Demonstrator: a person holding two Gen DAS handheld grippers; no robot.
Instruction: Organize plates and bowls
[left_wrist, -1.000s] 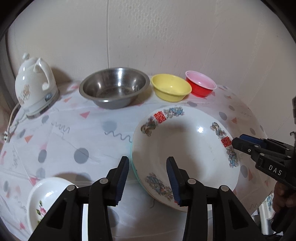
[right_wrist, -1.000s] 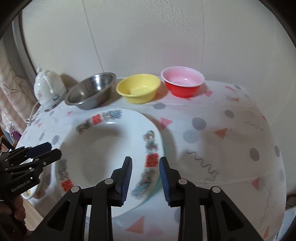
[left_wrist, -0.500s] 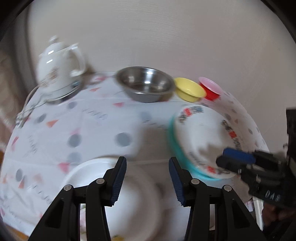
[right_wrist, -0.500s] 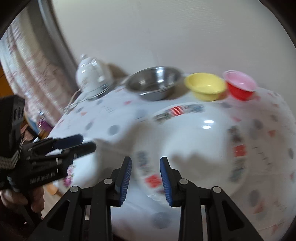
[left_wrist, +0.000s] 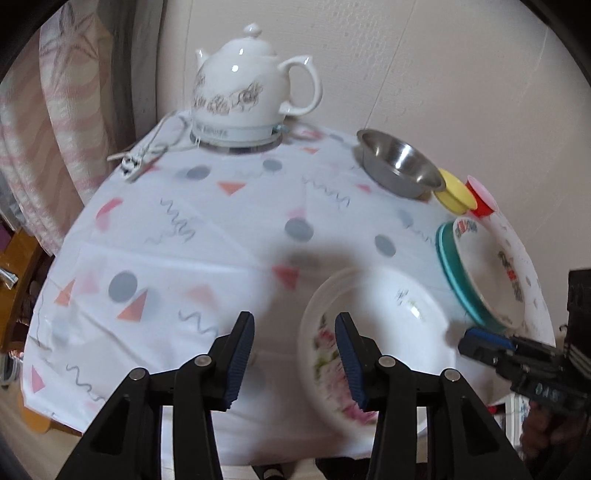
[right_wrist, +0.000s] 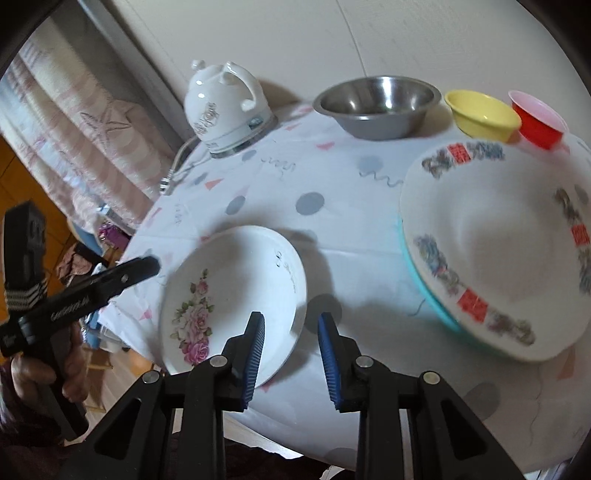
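Bench (left_wrist: 229, 236) under a white cloth printed with grey dots and pink triangles. Along the wall: white kettle (left_wrist: 251, 85) on its base, then steel bowl (right_wrist: 380, 103), yellow bowl (right_wrist: 480, 114), red bowl (right_wrist: 539, 122) in a row, each just beside the next. No contents could be seen in any of them; the red bowl's inside showed pale pink.

Large patterned plate (right_wrist: 491, 236) sat on a teal plate (left_wrist: 458, 280), only the teal rim showing. Nothing lay on it.

Small rose plate (right_wrist: 236, 291) lay near the bench's front edge, apart from the stack and bare.

Left gripper (left_wrist: 295, 354): jaws had just been closing a little but stood apart with nothing between them, over the rose plate's left rim.

Right gripper (right_wrist: 291, 354): jaws apart, holding nothing, at the rose plate's near right rim.
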